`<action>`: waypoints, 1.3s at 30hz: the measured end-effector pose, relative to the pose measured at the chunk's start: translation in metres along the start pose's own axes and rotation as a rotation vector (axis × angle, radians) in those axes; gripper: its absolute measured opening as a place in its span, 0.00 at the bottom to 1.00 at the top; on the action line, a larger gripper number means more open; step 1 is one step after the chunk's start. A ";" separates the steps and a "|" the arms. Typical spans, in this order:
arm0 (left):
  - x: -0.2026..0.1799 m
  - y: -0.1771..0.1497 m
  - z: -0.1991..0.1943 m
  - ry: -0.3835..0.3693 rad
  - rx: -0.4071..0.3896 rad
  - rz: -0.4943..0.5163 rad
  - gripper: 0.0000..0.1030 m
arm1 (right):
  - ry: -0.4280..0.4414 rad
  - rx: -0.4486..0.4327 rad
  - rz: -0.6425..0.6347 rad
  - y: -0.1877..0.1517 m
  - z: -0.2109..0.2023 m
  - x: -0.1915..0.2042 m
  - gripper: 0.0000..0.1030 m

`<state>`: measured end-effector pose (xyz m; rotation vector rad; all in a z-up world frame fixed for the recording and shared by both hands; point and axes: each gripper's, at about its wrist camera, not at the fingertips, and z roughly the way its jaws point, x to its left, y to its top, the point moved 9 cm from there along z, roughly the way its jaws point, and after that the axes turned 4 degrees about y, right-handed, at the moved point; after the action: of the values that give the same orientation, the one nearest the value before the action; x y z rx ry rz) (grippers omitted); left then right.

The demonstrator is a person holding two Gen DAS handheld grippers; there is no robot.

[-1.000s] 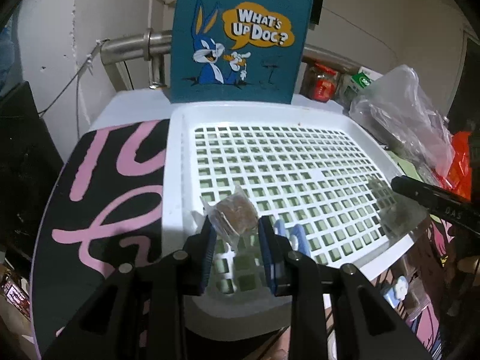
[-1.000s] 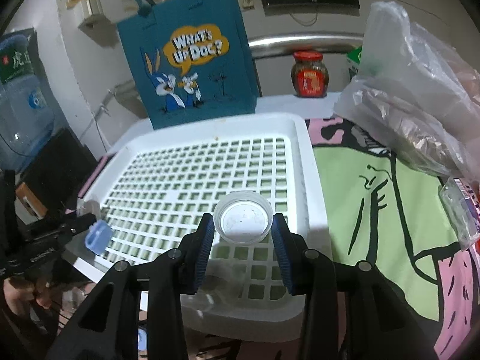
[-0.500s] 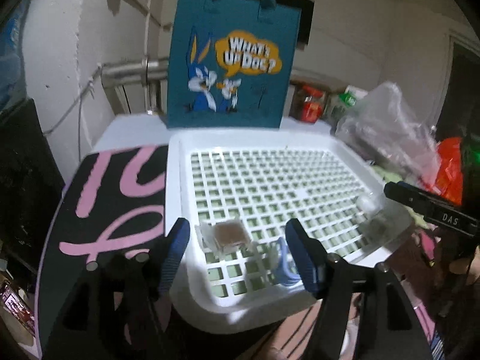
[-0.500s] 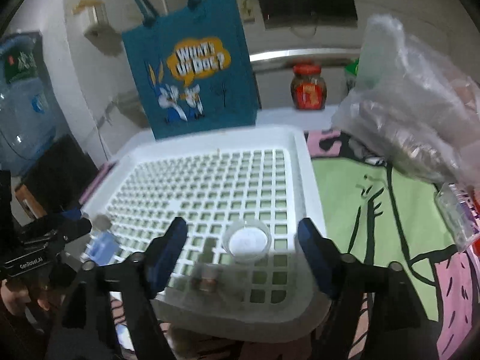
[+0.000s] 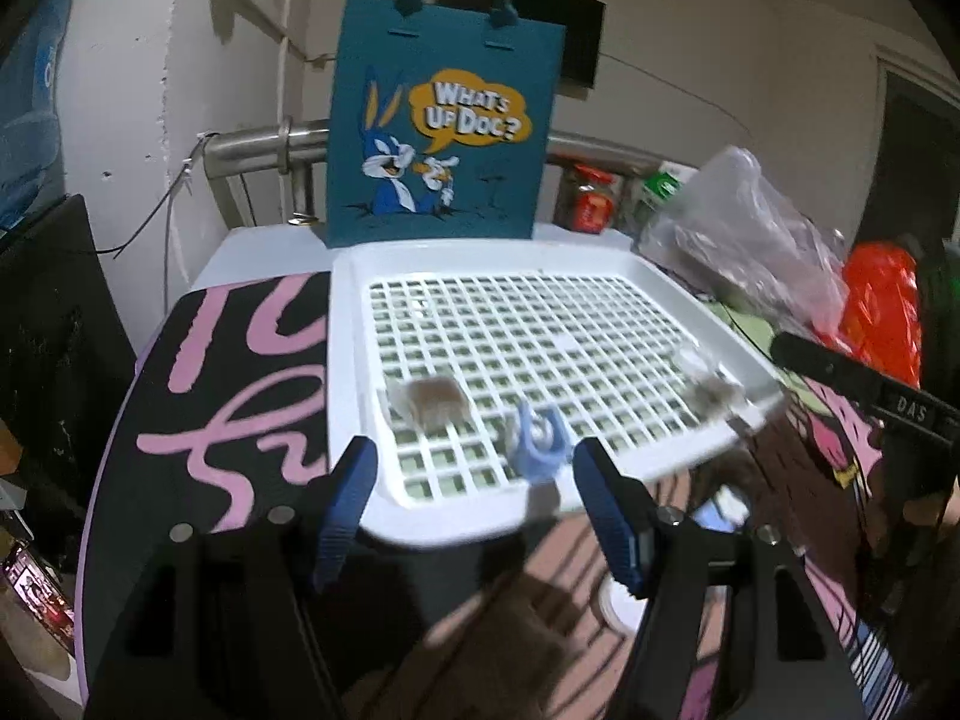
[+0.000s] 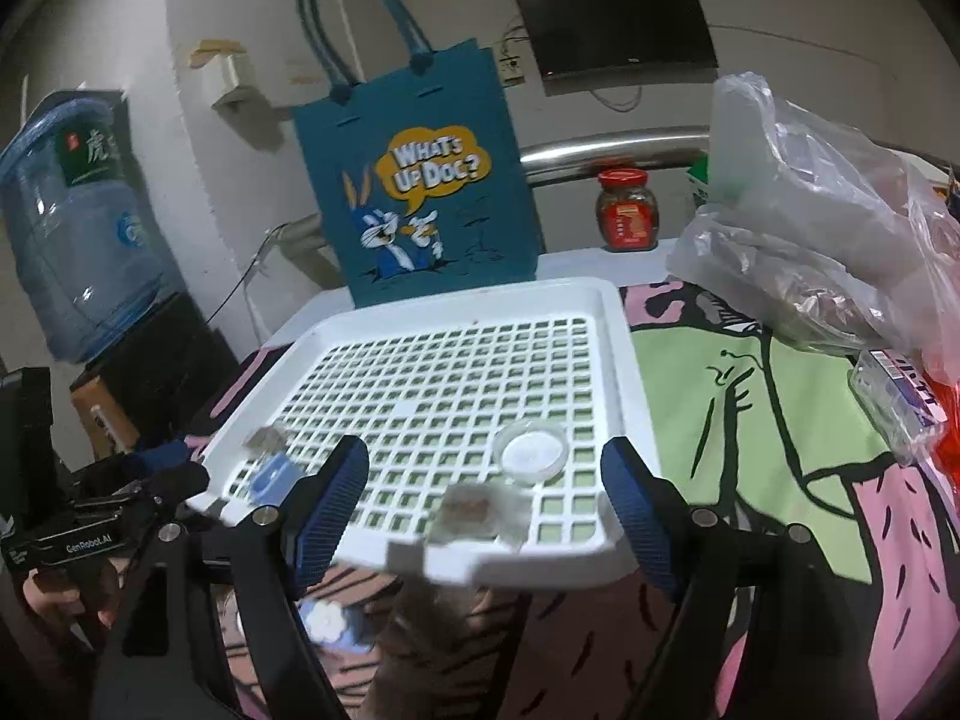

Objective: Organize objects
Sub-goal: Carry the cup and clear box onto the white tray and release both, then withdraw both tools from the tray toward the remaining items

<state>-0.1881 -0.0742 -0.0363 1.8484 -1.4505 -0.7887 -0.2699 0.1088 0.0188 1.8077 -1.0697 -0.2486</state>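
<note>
Both pairs of fingers stand apart with nothing clamped. My left gripper (image 5: 477, 495) shows its blue pads at the bottom of the left wrist frame, straddling the near rim of the white grid tray (image 5: 345, 360); its jaws have just been opening. Just beyond them, lying free on the grid, I see the wrapped brown snack (image 5: 435, 402) toward lower centre-left and the blue clip (image 5: 540, 441) beside it, a little nearer the right pad; neither touches a pad.

My right gripper (image 6: 483, 495) is likewise spread, jaws just opened. In the right wrist frame the round clear lid (image 6: 531, 453) lies on the grid between and slightly beyond the pads, nearer the right one, untouched. A blurred wrapped piece (image 6: 477, 513) lies at the tray's near edge, lower centre.

Surface: tray rests on a printed cloth (image 6: 780, 420), pink, black and green. Behind the tray, upper centre, stands a teal tote bag (image 6: 414, 180). Red-lidded jar (image 6: 627, 210) to its right; clear plastic bags (image 6: 810, 228) at right edge; water bottle (image 6: 72, 228) at left; dark screen (image 6: 615, 18) on the wall.
</note>
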 end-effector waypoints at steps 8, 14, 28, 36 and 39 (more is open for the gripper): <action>-0.012 -0.015 -0.010 -0.008 0.008 0.046 0.66 | -0.002 0.006 -0.060 -0.016 -0.009 0.014 0.78; -0.018 -0.028 -0.017 -0.045 0.040 0.047 0.66 | 0.026 0.034 -0.060 -0.029 -0.016 0.021 0.78; -0.022 -0.047 -0.019 -0.062 0.115 0.050 0.66 | 0.058 0.105 -0.036 -0.057 -0.029 0.027 0.78; -0.019 -0.056 -0.016 -0.069 0.163 0.028 0.66 | 0.070 0.164 -0.024 -0.074 -0.033 0.028 0.78; -0.018 -0.059 -0.017 -0.063 0.168 0.029 0.66 | 0.055 0.186 -0.057 -0.079 -0.032 0.034 0.78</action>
<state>-0.1446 -0.0439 -0.0713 1.9365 -1.6235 -0.7367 -0.1869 0.1139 -0.0205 2.0014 -1.0316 -0.1367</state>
